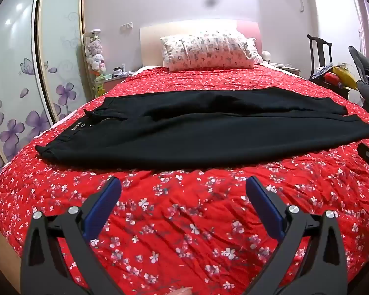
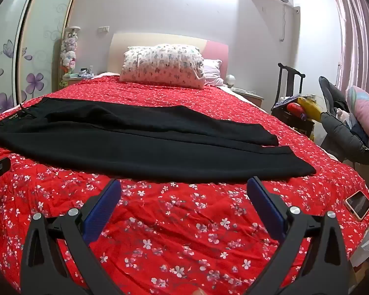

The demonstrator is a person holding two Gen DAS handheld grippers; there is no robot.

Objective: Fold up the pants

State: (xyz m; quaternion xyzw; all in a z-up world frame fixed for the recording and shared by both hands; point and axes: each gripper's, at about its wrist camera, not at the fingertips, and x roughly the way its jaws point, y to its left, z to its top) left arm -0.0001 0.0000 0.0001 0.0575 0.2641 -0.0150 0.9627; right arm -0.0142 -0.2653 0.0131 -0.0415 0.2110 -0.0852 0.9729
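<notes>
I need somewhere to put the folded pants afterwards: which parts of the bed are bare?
Bare: the red floral bedspread between the black pants and the near edge, and between pants and patterned pillow. Crowded: the smartphone at the right corner.

I'm looking from both wrist cameras, low over the foot of the bed (image 1: 184, 233), tilted slightly down and facing the pillow (image 1: 206, 49). Left view sits further left, right view further right; both share the black pants (image 2: 135, 142) lying across, fairly near.
</notes>
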